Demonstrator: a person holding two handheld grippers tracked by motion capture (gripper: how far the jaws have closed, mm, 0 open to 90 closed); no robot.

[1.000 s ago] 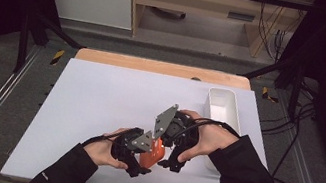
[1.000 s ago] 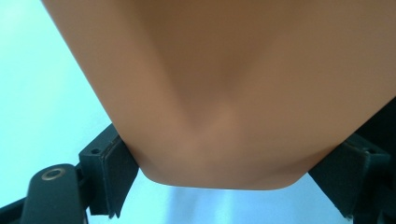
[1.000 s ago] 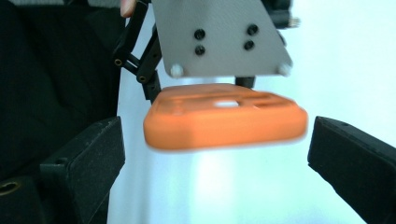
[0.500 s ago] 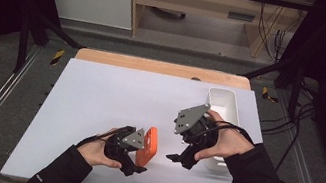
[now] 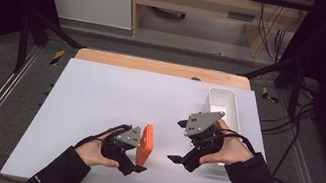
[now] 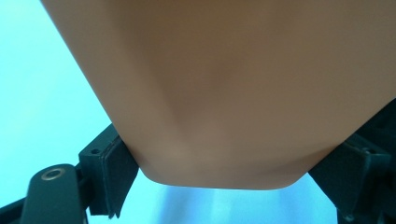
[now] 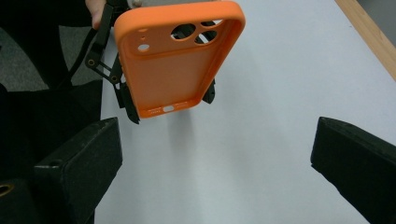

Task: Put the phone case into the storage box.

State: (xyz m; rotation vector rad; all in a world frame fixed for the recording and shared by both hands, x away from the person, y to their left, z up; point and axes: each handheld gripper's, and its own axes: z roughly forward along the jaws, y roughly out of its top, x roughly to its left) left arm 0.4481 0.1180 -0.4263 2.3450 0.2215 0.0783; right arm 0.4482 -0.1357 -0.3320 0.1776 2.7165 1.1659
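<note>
— Jaws on the left gripper (image 5: 131,159): what are they doing?

— Clamped on the orange phone case (image 5: 145,144), one black pad on each side edge. It stands on edge above the white table (image 5: 99,95), near the front and a little left of centre.

— And the right gripper (image 5: 184,160)?

— Its jaws have just been opening and stand wide with nothing between them. It hangs well apart from the case, to its right, its camera facing the case's hollow inside with the lens cut-outs.

— Anything beyond that?

— A white tray (image 5: 222,102) lies just behind the right hand (image 5: 226,151), by the table's right edge.
</note>
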